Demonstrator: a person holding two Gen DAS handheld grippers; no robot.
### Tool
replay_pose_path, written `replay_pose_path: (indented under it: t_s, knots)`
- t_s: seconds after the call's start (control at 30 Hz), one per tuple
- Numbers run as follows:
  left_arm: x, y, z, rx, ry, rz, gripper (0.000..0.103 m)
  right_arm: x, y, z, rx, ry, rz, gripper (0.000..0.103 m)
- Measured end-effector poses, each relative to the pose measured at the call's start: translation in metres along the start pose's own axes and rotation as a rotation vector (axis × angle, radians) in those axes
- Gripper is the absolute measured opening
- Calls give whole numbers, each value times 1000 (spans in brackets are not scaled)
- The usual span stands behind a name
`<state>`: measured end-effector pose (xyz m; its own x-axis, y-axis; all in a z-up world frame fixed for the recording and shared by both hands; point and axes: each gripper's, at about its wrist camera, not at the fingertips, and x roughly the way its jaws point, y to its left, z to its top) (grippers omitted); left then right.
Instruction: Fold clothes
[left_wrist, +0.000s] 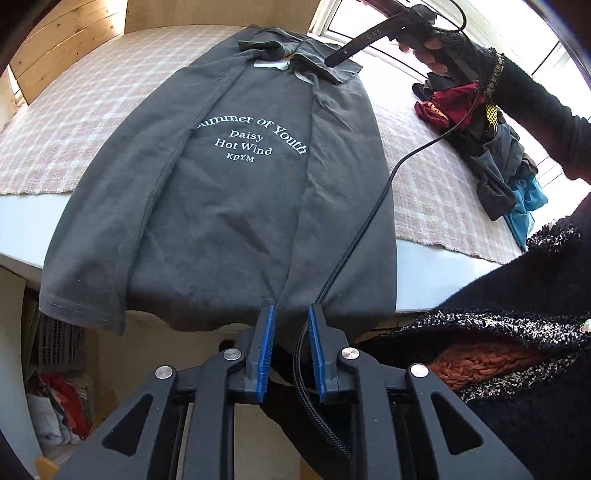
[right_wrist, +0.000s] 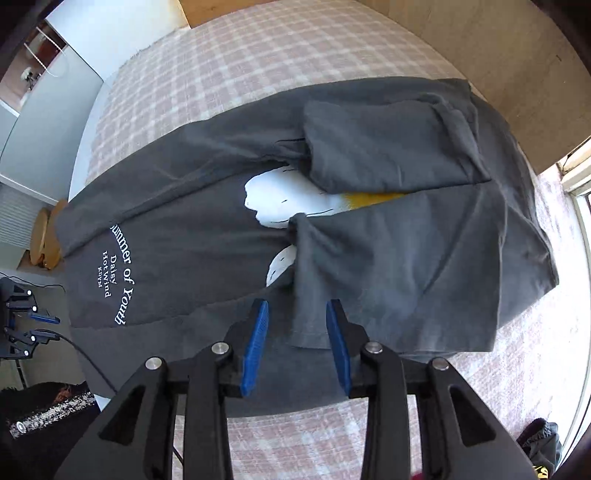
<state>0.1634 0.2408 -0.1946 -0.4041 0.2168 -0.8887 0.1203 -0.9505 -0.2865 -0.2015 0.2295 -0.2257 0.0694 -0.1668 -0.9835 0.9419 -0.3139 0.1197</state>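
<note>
A dark grey T-shirt (left_wrist: 236, 206) with white lettering lies flat on the pink checked cloth (left_wrist: 74, 122), both sides folded in toward the middle. Its bottom hem hangs over the table's near edge. My left gripper (left_wrist: 290, 314) is at that hem, fingers slightly apart with a fold of hem between them; it shows small at far left in the right wrist view (right_wrist: 44, 326). My right gripper (right_wrist: 295, 314) stands open over the folded-in sleeve (right_wrist: 369, 266) near the collar end, the sleeve's hem between its fingers. From the left wrist view the right gripper (left_wrist: 334, 59) touches the shirt's top.
A pile of loose clothes (left_wrist: 495, 155) in red, grey and blue lies on the table's right side by the window. A black cable (left_wrist: 369, 218) crosses the shirt's right part. Wooden panels (left_wrist: 66, 40) stand behind the table. A person's black sleeve (left_wrist: 535, 92) reaches in.
</note>
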Motion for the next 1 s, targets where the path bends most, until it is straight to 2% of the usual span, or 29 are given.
replay_pose_path:
  t_s: [0.1,0.23,0.5,0.73,0.77,0.83,1.0]
  knots:
    - [2,-2,-2,30,-7,-19,24,15,4,6,90,57,-2,33]
    - [7,-2,-2,74,22,-1,25,21,15,7,101,60,-78,33]
    - [29,-4,-1,168,112,-13,25,21,8,6,179,78,-72,33]
    - [37,4,-4,166,121,-47,25,22,14,10,208,97,-62,33]
    - [37,5,-4,166,121,-52,24,21,16,10,214,99,-42,33]
    - [37,7,-6,168,118,-58,8,20,19,10,228,103,-5,33]
    - [35,9,-8,190,106,-68,6,31,24,12,261,143,23,33]
